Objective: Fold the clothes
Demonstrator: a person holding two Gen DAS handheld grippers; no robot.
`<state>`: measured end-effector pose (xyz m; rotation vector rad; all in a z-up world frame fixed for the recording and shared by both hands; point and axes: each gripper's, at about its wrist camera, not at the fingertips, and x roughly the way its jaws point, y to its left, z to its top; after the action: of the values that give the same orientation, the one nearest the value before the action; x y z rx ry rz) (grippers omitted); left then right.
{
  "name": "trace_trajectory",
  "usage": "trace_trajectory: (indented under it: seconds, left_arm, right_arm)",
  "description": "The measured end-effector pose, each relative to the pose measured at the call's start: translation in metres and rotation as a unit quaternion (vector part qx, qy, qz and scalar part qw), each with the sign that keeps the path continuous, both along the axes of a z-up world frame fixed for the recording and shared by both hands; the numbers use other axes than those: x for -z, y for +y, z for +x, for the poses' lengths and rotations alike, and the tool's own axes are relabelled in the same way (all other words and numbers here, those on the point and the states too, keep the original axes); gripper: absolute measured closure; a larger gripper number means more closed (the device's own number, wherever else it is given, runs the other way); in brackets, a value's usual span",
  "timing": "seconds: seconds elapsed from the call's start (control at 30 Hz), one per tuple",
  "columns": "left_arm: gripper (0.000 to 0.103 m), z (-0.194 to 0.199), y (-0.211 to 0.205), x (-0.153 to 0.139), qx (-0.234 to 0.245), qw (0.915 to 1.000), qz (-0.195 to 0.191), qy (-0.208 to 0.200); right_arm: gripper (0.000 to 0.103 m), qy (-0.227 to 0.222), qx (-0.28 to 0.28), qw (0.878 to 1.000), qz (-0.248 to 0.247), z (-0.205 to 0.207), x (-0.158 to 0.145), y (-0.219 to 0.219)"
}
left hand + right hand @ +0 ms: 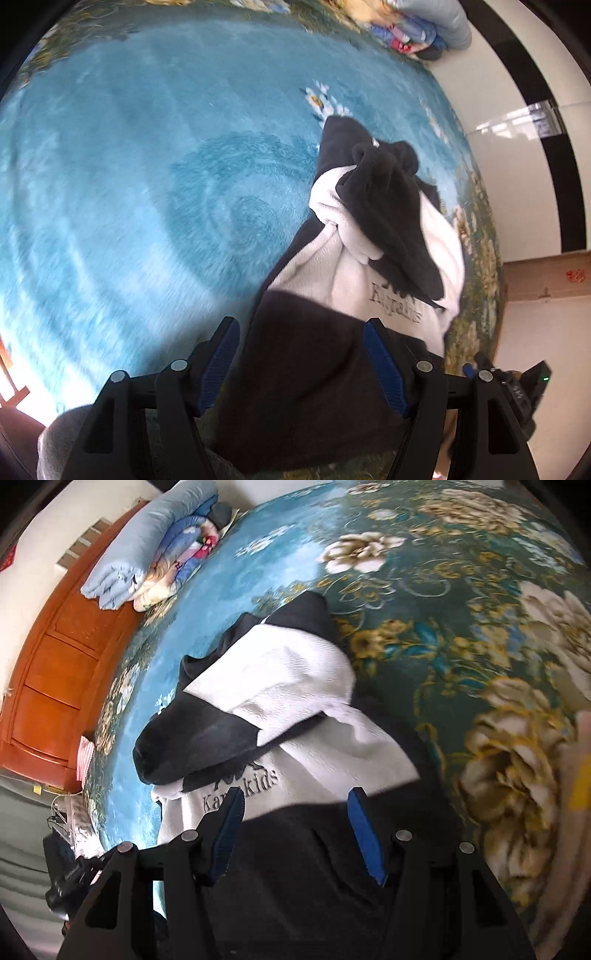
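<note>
Lying crumpled on blue floral blanket (129,166): black-white sweatshirt (369,266); left tool (301,328), right tool (295,794) both apart, clamping nothing.

A home bedroom: a bed under a blue floral plush blanket (424,602), a stack of folded quilts (147,550) at its far end, against an orange wooden headboard (55,672).

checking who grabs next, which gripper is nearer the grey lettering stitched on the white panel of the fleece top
Right. The right gripper has one fingertip at the grey lettering; the left gripper sits further below and left of it.
</note>
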<state>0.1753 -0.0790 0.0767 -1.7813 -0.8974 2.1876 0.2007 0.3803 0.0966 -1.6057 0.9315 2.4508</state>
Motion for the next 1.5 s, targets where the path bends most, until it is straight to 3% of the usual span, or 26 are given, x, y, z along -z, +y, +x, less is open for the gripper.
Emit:
trace_trajectory:
  seconds: [0.17,0.33,0.4,0.5,0.67,0.77,0.93,1.0,1.07,1.13,1.2,1.37,1.47,1.5]
  left_arm:
    - [0.029,0.014,0.011,-0.024,0.010,0.9990,-0.034,0.028]
    - [0.029,0.020,0.033,-0.002,0.039,0.9969,-0.067,-0.007]
    - [0.029,0.022,0.036,0.008,0.042,0.9950,-0.088,-0.023]
    - [0.029,0.021,0.032,0.014,0.025,0.9945,-0.095,-0.039]
    - [0.029,0.023,0.034,0.020,0.021,0.9936,-0.100,-0.048]
    - [0.029,0.024,0.035,0.023,0.024,0.9934,-0.103,-0.046]
    - [0.029,0.028,0.031,0.029,0.027,0.9918,-0.112,-0.055]
    - [0.029,0.030,0.027,0.028,0.022,0.9932,-0.100,-0.055]
    - [0.029,0.032,0.023,0.028,0.015,0.9948,-0.085,-0.053]
    - [0.029,0.033,0.021,0.029,0.013,0.9952,-0.079,-0.056]
    - [0.029,0.034,0.019,0.029,0.011,0.9955,-0.075,-0.056]
    - [0.029,0.035,0.018,0.032,0.014,0.9954,-0.072,-0.062]
    - [0.029,0.035,0.025,0.033,0.032,0.9943,-0.079,-0.064]
    - [0.029,0.035,0.028,0.033,0.038,0.9937,-0.084,-0.063]
  right_arm:
    - [0.044,0.000,-0.013,1.000,0.012,0.030,-0.009,0.000]
    - [0.044,-0.020,-0.047,0.998,0.031,0.069,0.001,-0.001]
    - [0.044,-0.020,-0.099,0.994,0.043,0.086,0.008,-0.018]
    - [0.044,-0.022,-0.202,0.977,0.061,0.107,0.028,-0.065]
    - [0.044,-0.021,-0.316,0.945,0.081,0.113,0.057,-0.133]
    - [0.044,-0.030,-0.352,0.928,0.117,0.111,0.072,-0.149]
    - [0.048,-0.031,-0.374,0.913,0.161,0.111,0.080,-0.155]
    - [0.049,-0.025,-0.396,0.896,0.201,0.115,0.079,-0.162]
    - [0.056,-0.022,-0.403,0.882,0.243,0.117,0.080,-0.168]
    - [0.078,-0.024,-0.403,0.881,0.247,0.117,0.081,-0.169]
    - [0.089,-0.023,-0.403,0.882,0.245,0.119,0.075,-0.168]
    - [0.103,-0.030,-0.422,0.879,0.222,0.136,0.063,-0.156]
    - [0.103,-0.054,-0.424,0.878,0.215,0.147,0.079,-0.151]
    - [0.103,-0.056,-0.417,0.883,0.209,0.149,0.081,-0.148]
